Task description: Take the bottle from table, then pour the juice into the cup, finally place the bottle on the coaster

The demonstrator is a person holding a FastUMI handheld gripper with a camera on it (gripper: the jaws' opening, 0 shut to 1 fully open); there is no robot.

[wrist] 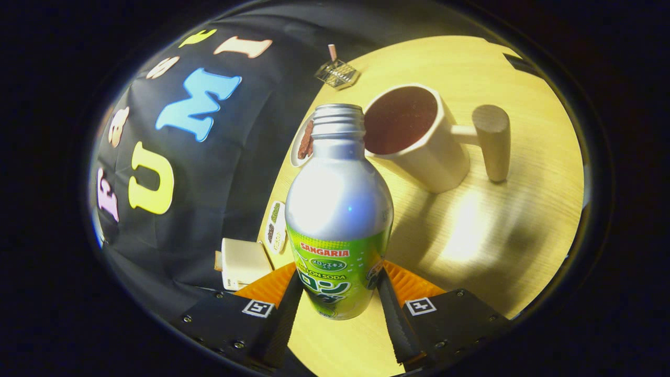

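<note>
Bottle [339, 209], uncapped, sits clamped between the gripper [339, 298]; both fingers [290, 309] press its labelled lower body. Its open neck reaches toward the rim of the cup [419, 139], which stands on the table [502, 230] just beyond, handle pointing away from the bottle. 2 small dishes [276, 228] lie along the table's edge.

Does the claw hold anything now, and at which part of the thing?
Yes. The claw holds the bottle. Both fingers press on its lower body, at the green label, one on each side. The open neck is free.
</note>
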